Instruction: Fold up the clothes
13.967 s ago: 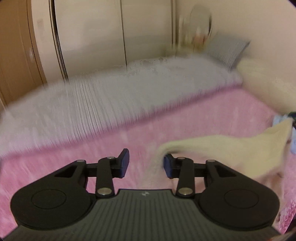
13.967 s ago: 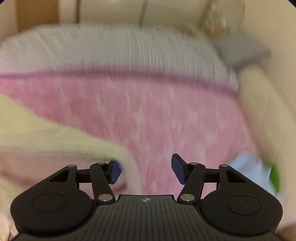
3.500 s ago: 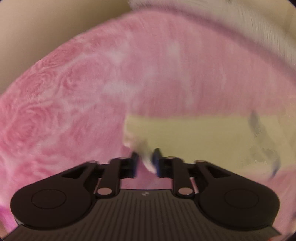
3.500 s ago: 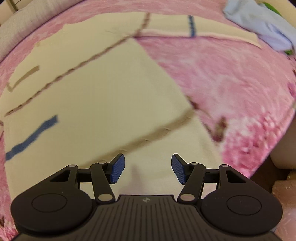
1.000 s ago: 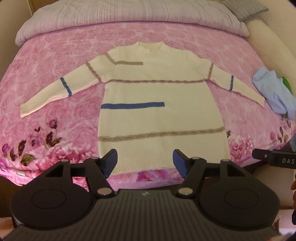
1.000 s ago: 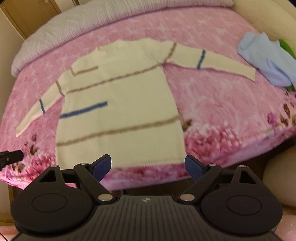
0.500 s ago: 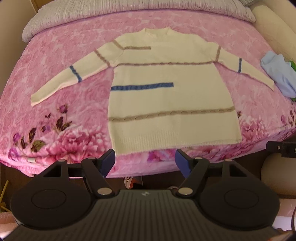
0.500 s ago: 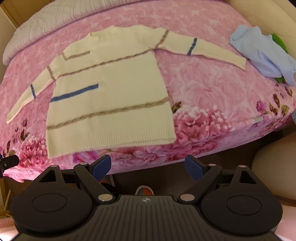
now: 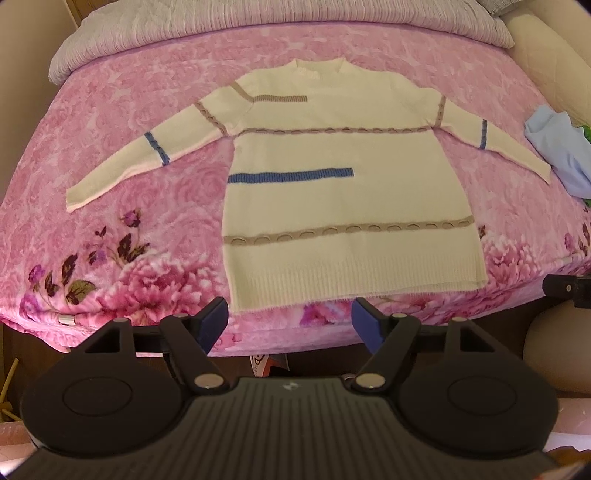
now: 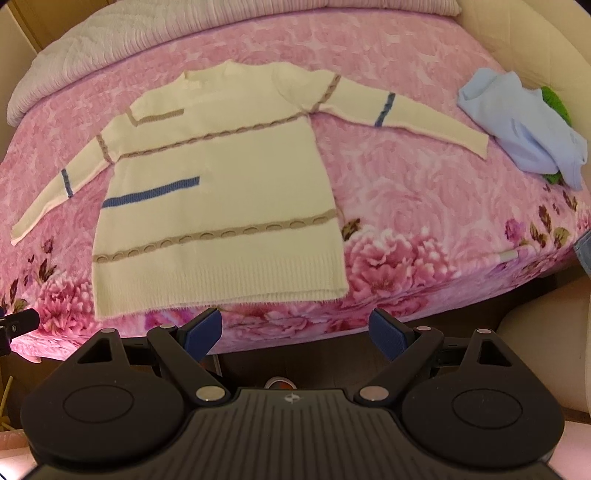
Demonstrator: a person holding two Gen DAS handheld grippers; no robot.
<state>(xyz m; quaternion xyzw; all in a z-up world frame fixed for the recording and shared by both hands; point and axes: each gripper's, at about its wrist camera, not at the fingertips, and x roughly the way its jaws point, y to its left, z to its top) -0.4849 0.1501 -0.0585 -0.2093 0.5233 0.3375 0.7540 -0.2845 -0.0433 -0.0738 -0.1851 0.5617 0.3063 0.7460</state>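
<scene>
The bed (image 9: 110, 110) carries a pink flowered blanket, with a grey quilt (image 9: 258, 18) bunched along its far end. On the blanket the sweater (image 9: 343, 206) lies flat and face up, hem toward the near edge, both sleeves spread out to the sides, no fold in it. A pale blue garment (image 10: 524, 125) sits crumpled just beyond the right cuff, over something green.

Both tongs hang back off the near edge of the bed, above the floor: the left tongs (image 9: 290, 323) released and empty, the right tongs (image 10: 295, 330) likewise spread wide with nothing between them.

By my judgement the sweater is laid out ready for folding. A sleeve brought across the chest looks the likely next move, which calls for coming in low and pinching a cuff.
</scene>
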